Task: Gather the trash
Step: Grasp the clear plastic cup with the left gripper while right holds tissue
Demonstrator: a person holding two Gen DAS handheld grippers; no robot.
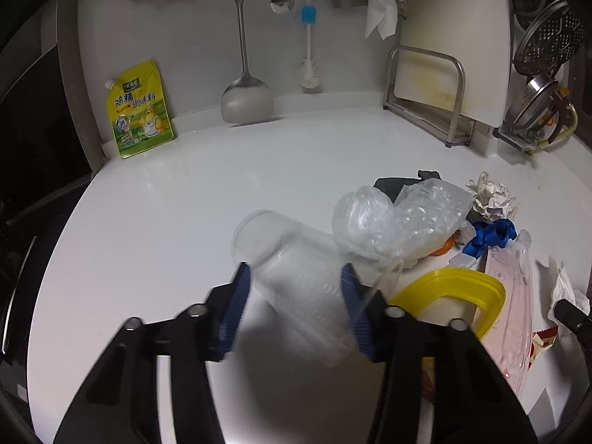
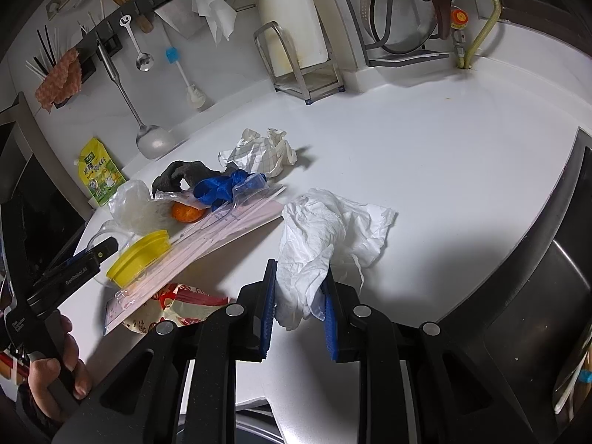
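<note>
Most of the trash is still lying on the white bench [image 2: 425, 170], so the collecting is looking barely begun. One pink flat packet [image 2: 222, 229], one clear cup [image 1: 296, 281], one yellow lid [image 2: 138, 255] and one orange [image 2: 187, 212] are waiting. Left gripper [image 1: 294, 277] jaws are bracketing the cup; right gripper [image 2: 299, 288] jaws are pinching one white tissue [image 2: 325, 236].

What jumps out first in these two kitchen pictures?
A clear plastic cup lies on its side on the white counter, between the left gripper's blue fingers. The right gripper pinches a crumpled white tissue, beside a litter pile with a yellow lid.
</note>
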